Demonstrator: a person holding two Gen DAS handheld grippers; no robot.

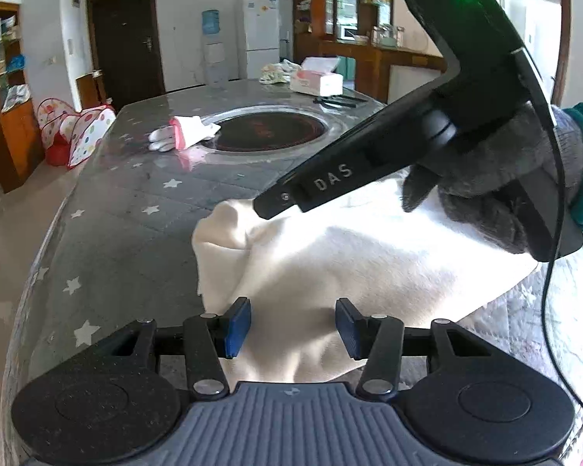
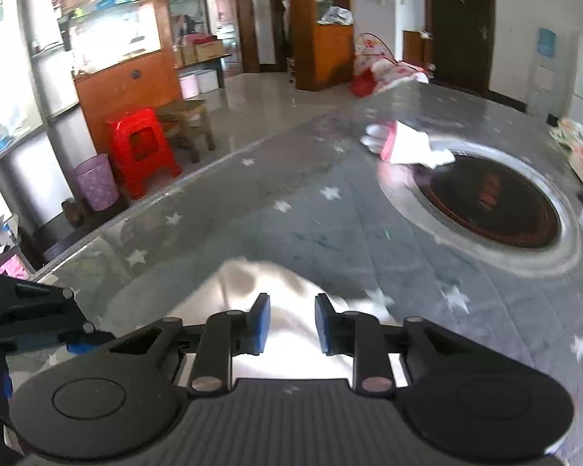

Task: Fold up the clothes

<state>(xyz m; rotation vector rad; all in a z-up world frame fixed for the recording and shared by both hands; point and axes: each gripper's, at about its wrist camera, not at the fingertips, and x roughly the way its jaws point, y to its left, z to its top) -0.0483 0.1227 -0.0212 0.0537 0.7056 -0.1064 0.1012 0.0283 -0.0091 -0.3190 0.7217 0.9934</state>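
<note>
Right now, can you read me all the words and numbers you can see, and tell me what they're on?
"DAS": on the black body of the right gripper, seen from the left wrist view.
The fridge has a small sticker, too small to read.
The tissue box has printing, too blurred to read.
The blue paper on the wall is too blurred to read.
Nothing else is readable.

**Cloth, plastic and gloss**

Soft, matt cream cloth (image 1: 330, 264), creased, on a glossy bench (image 1: 136, 209) under clear film over grey star-printed quilting. Matt black grainy plastic on the left tool (image 1: 293, 328), blue ribbed pads (image 1: 239, 326), bright metal pins. Fuzzy grey knit glove (image 1: 497, 178). Polished floor (image 2: 260, 108), shiny red plastic stool (image 2: 140, 147).
</note>
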